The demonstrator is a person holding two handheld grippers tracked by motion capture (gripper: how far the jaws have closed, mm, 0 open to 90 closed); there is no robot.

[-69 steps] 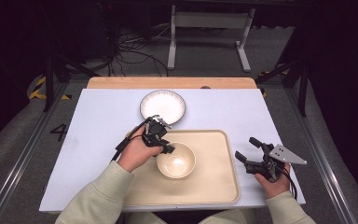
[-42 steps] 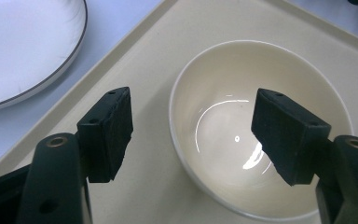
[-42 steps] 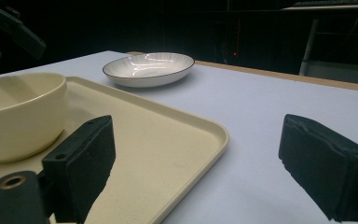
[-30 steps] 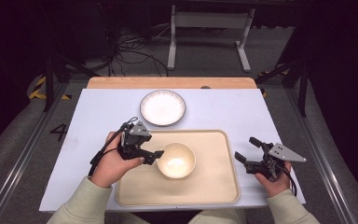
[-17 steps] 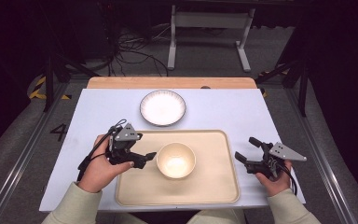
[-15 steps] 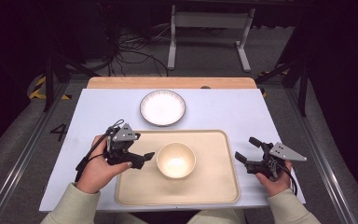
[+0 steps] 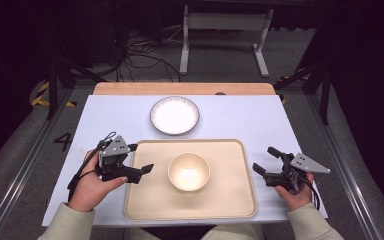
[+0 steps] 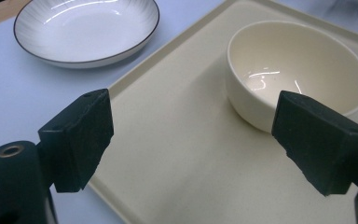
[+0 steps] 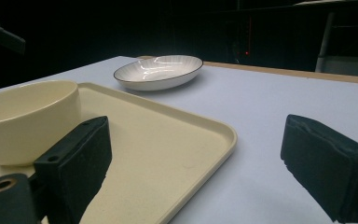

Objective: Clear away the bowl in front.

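Note:
A cream bowl (image 7: 189,171) stands upright in the middle of a beige tray (image 7: 230,200). My left gripper (image 7: 141,157) hovers over the tray's left edge, a short way left of the bowl. Its jaws have just been opening and stand wide, with nothing between them. In the left gripper view, the bowl (image 8: 298,74) lies ahead to the right and beyond the open gripper (image 8: 200,140). My right gripper (image 7: 263,160) rests open just off the tray's right edge, empty. From the right gripper view, the bowl (image 9: 28,116) sits at the left on the tray (image 9: 168,140).
A white ribbed plate (image 7: 174,115) with a dark rim lies on the pale blue table (image 7: 260,120) behind the tray. A wooden strip (image 7: 180,88) runs along the far edge. Beyond are a dark floor, cables and a metal stand.
My left gripper has let go of the bowl's rim, opened and drawn back leftward to the tray's left edge. The bowl stays in the tray. The right gripper has not moved.

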